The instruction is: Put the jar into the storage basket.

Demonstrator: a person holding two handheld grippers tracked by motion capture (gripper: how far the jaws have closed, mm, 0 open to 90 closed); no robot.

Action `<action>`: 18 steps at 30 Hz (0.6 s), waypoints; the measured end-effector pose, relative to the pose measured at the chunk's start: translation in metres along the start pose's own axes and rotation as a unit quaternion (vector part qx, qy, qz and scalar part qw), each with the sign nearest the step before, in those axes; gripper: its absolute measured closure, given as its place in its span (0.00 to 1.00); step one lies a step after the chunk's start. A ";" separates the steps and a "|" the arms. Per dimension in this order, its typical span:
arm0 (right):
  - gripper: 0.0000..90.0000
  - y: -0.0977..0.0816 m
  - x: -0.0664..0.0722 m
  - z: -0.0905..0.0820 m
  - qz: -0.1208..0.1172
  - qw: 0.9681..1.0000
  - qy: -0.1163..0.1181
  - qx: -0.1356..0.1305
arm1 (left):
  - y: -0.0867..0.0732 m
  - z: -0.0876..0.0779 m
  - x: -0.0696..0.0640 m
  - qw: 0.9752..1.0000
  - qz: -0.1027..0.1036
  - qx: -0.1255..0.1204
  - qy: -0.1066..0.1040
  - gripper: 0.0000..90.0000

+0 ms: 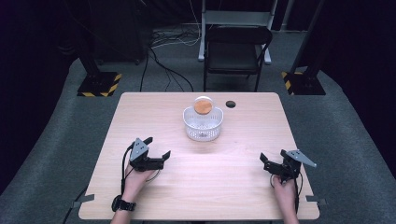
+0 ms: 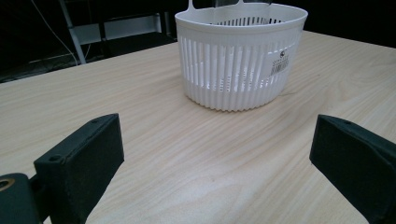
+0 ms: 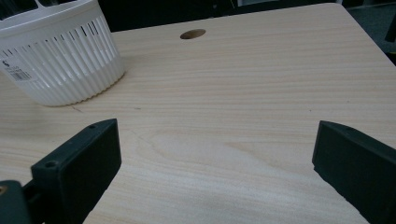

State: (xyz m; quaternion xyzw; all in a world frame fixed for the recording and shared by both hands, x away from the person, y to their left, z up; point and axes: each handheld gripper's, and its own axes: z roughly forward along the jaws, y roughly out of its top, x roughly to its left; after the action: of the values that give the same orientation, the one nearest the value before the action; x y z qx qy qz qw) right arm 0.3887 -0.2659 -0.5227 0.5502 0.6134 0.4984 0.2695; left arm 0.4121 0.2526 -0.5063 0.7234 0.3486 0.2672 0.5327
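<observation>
Pale wood-grain rectangular bench [image 1: 201, 186] fills the middle of the high view, grey carpet around it.

White slotted plastic basket [image 1: 203, 123], round, sits on the bench just above frame centre. A barcode sticker shows on its wall in both gripper views. Behind it, touching or just past its far rim, stands a clear round container with an orange-brown disc-shaped top [image 1: 203, 105]; whether it is inside the basket or behind it cannot be told. A small dark round hole in the benchtop [image 1: 230, 103] lies to the right of the container.

Left black tongs [image 1: 156, 148], lower left of the high view, held in the person's left hand [image 1: 135, 179] with a dark wristwatch [image 1: 119, 204] on the wrist. Jaws spread wide, nothing between them; in the left gripper view they frame bare wood with the basket in the upper centre of the frame, well apart from them.

Right black tongs [image 1: 272, 157], lower right of the high view, held in the right hand [image 1: 282, 189]. Jaws likewise spread wide and empty; in the right gripper view the basket sits at the upper left of the frame, the hole at upper centre.

Black folding chair [image 1: 237, 49] stands beyond the bench at top centre, with cables on the floor [image 1: 168, 70] to its left.
</observation>
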 end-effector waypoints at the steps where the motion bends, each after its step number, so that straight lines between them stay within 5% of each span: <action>1: 0.00 0.000 0.000 0.000 -0.001 1.000 0.000 0.000 | 0.000 0.000 0.000 1.000 0.000 0.001 -0.001 0.03; 18: 0.00 0.000 0.000 0.000 -0.002 1.000 0.000 0.000 | 0.001 -0.001 -0.001 1.000 -0.004 -0.004 -0.003 0.03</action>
State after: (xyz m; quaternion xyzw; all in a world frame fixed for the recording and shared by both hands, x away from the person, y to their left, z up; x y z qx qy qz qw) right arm 0.3886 -0.2657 -0.5227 0.5489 0.6146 0.4978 0.2705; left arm 0.4110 0.2521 -0.5053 0.7205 0.3487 0.2648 0.5377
